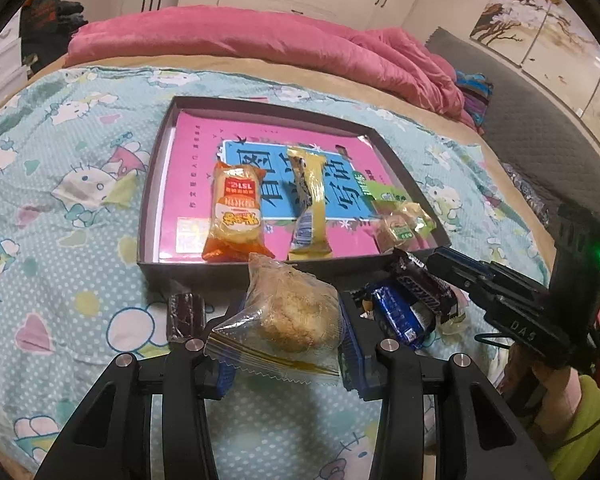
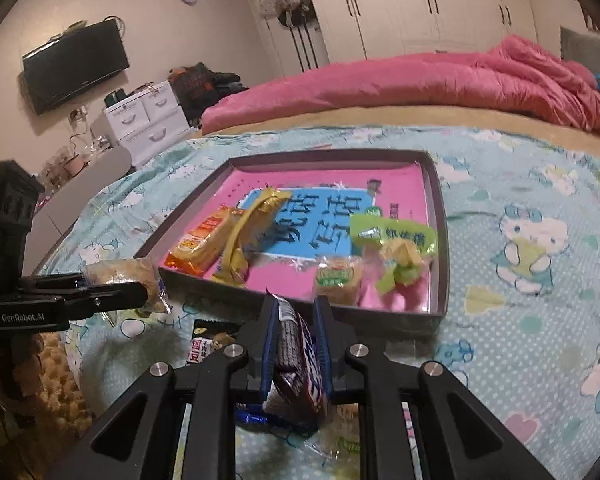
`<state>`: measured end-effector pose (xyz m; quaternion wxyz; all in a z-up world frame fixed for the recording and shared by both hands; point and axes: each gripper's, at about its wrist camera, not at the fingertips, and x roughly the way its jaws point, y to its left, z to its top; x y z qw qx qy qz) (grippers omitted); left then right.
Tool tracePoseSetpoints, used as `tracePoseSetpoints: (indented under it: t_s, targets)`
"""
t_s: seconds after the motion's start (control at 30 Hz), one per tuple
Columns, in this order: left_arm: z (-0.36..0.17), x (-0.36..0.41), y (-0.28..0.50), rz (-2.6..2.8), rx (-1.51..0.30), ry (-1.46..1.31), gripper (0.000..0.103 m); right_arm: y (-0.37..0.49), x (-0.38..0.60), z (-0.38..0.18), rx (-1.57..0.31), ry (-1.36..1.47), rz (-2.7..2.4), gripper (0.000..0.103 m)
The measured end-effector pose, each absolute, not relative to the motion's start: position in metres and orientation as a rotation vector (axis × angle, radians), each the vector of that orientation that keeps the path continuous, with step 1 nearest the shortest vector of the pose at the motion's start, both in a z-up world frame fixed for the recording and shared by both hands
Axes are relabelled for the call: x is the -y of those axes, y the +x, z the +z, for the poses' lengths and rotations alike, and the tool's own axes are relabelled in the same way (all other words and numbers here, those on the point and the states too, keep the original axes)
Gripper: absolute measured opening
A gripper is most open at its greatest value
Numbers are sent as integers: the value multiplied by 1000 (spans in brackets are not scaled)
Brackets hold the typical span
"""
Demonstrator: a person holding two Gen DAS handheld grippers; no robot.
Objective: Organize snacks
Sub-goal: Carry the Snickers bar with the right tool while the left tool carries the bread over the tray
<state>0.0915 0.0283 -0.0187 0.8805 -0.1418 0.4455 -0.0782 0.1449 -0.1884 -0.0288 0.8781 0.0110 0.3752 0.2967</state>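
My left gripper is shut on a clear packet with a crumbly pastry, held just in front of the dark tray. The right wrist view shows that same left gripper and pastry at the left. My right gripper is shut on a dark chocolate bar, which stands on edge between the pads. Across in the left wrist view, the right gripper holds the bar near the tray's front right corner. Inside the tray lie an orange packet, a yellow bar and green-wrapped pastries.
The tray rests on a cartoon-print sheet and has a pink book as its floor. Loose snacks lie in front of it: a dark brown piece, a blue packet and a black packet. A pink duvet lies behind.
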Motion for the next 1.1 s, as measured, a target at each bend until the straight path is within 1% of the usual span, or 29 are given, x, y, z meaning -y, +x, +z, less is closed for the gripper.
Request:
tracePoseSetpoints:
  t_s: [0.07,0.1,0.23,0.33,0.6,0.63,0.7,0.73,0.77,0.93,1.1]
  targets:
    - [-20,-28,91,-167,-932,-296,45,146,194,-29,-795,65,635,19]
    - [-20,-28,91,-170,-933,-298,45,146,198,-28,-794,88,635,22]
    - [-20,-28,90,-177,-933,-303,45,144,200,-27,-819,102,645,46]
    - [-20,-29,89,-182,-931,-307,45,141,196,-30,-845,83,652,48]
    - [-20,-31,89,-186,-937,-321,45,126,165,-43,-837,-216,569,48]
    - [-20,-31,89,-186,-937,-322,45,125,164,-45,-837,-231,560,47]
    - [-21,-31,89,-187,-937,-323,46,124,165,-45,-833,-243,542,37]
    - [-21,-31,89,-188,-938,-324,46,125,167,-45,-833,-241,536,28]
    - [-21,-31,89,-189,-939,-325,46,126,169,-44,-834,-235,530,22]
    - [-21,-30,89,-192,-940,-331,46,131,175,-44,-847,-169,567,18]
    - [-15,-30,88,-194,-921,-343,46,136,191,-33,-826,29,642,18]
